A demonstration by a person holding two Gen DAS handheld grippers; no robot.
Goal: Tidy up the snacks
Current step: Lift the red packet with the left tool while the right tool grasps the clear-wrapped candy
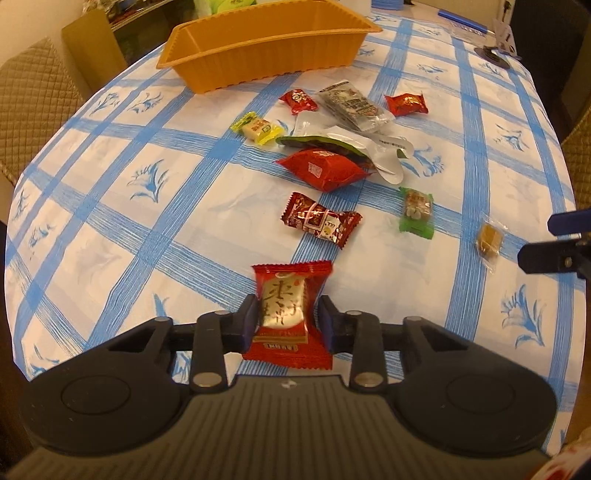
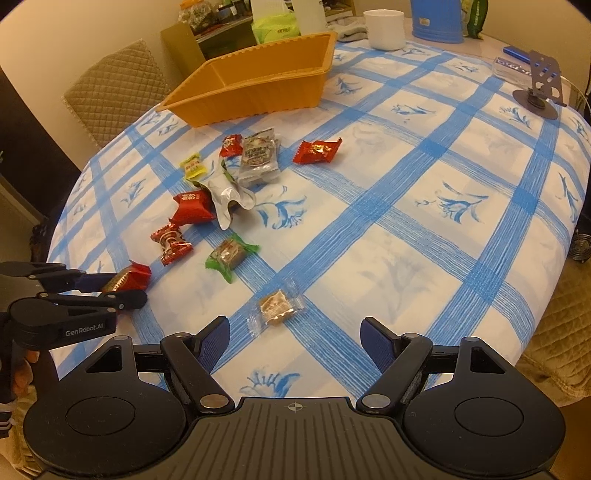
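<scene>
A red-wrapped snack (image 1: 284,295) with a white centre sits between the pads of my left gripper (image 1: 288,321), which is shut on it just above the blue-checked tablecloth. In the right wrist view the same left gripper (image 2: 125,286) holds that red snack (image 2: 129,277) at the left edge. My right gripper (image 2: 295,343) stands open with nothing in it, just behind a clear-wrapped brown candy (image 2: 277,306). The orange tray (image 1: 258,70) stands at the far side with no snack showing inside it. Several more wrapped snacks lie scattered between, among them a green-wrapped one (image 2: 229,254).
A big red packet (image 1: 321,170), silver pouches (image 1: 351,103) and a yellow candy (image 1: 258,127) cluster mid-table. A white cup (image 2: 384,29), a blue container (image 2: 437,18) and a metal stand (image 2: 539,92) stand at the far right. A quilted chair (image 2: 114,85) sits beyond the left table edge.
</scene>
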